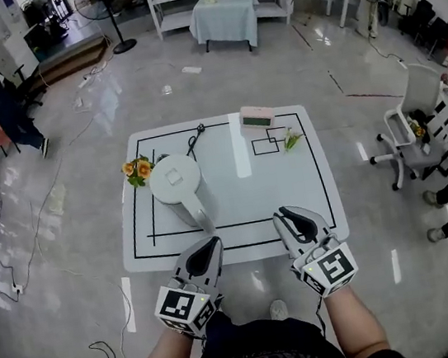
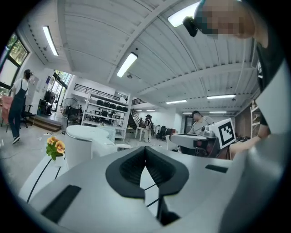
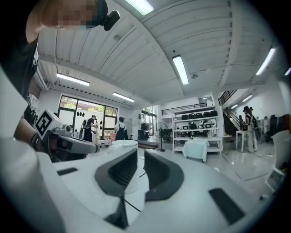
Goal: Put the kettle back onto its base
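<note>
The white kettle (image 1: 177, 191) stands upright on the left part of the white table (image 1: 234, 189), its handle toward me. I cannot make out a base under it. A black cord (image 1: 196, 141) lies just behind it. My left gripper (image 1: 210, 243) hovers at the table's front edge, just short of the kettle's handle, shut and empty. My right gripper (image 1: 286, 216) is level with it to the right, with a narrow gap between its jaws and nothing in it. The left gripper view has the kettle (image 2: 84, 141) ahead left of the left gripper (image 2: 145, 149). The right gripper view shows the kettle (image 3: 123, 144) beyond the right gripper (image 3: 141, 157).
Orange flowers (image 1: 137, 169) stand at the table's left edge beside the kettle. A pink-and-white device (image 1: 256, 117) and a small plant (image 1: 291, 139) sit at the back. A white office chair (image 1: 412, 125) is off to the right. People stand farther off.
</note>
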The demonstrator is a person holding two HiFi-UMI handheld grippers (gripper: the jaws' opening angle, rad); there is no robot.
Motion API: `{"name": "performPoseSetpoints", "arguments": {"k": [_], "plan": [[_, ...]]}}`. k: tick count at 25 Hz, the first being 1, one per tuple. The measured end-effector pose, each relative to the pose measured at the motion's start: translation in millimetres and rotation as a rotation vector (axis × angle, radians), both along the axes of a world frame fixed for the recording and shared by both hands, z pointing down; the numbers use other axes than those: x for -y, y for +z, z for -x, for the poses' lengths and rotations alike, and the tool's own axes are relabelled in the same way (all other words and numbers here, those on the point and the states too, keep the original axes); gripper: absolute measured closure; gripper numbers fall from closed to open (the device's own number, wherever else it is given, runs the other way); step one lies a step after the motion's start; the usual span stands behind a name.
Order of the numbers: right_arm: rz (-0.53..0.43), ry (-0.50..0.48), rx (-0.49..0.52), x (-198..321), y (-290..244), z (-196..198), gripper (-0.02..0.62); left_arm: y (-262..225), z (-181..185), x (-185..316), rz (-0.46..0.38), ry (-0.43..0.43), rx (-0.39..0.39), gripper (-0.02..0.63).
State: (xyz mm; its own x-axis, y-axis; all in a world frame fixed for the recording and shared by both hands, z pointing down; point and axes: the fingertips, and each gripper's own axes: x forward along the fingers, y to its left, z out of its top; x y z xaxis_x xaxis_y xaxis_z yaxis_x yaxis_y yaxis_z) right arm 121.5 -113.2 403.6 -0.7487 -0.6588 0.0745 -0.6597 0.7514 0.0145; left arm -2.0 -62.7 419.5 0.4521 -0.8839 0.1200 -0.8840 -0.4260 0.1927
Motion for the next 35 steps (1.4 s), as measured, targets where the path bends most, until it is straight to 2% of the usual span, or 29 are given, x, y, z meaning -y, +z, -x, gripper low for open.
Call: {"name": "performPoseSetpoints", "arguments": {"k": [1, 2, 9, 13, 25, 30, 35], "plan": [[-0.001, -0.014, 0.006, -1.9, -0.5, -6.1, 0.577, -1.2, -8.1, -3.0, -0.003, -0.016, 0.005, 0.601], [0.001, -0.033, 0.015, -4.5, -1.1, -11.5, 0.594, -2.5, -15.6, -6.6, -0.006, -0.033, 0.009, 0.601], [0.010, -0.177, 0.065, -35.2, -14.5, -45.1, 0.594, -14.9, -58.2, -46.9, -0.023, -0.172, 0.024, 0.601], [0.021, -0.231, 0.075, -52.3, -15.7, -53.2, 0.594, -17.1, -72.3, -70.1, -0.017, -0.224, 0.034, 0.601], [0.040, -0.359, 0.078, -95.7, -12.5, -14.8, 0.594, -24.3, -44.6, -116.5, -0.027, -0.357, 0.046, 0.601], [0.055, -0.364, 0.073, -116.7, -9.7, 1.4, 0.594, -25.3, -28.7, -135.5, -0.021, -0.369, 0.035, 0.601], [0.061, -0.328, 0.058, -134.2, -5.9, 8.6, 0.594, -20.4, -17.9, -147.8, -0.012, -0.340, 0.005, 0.601]]}}
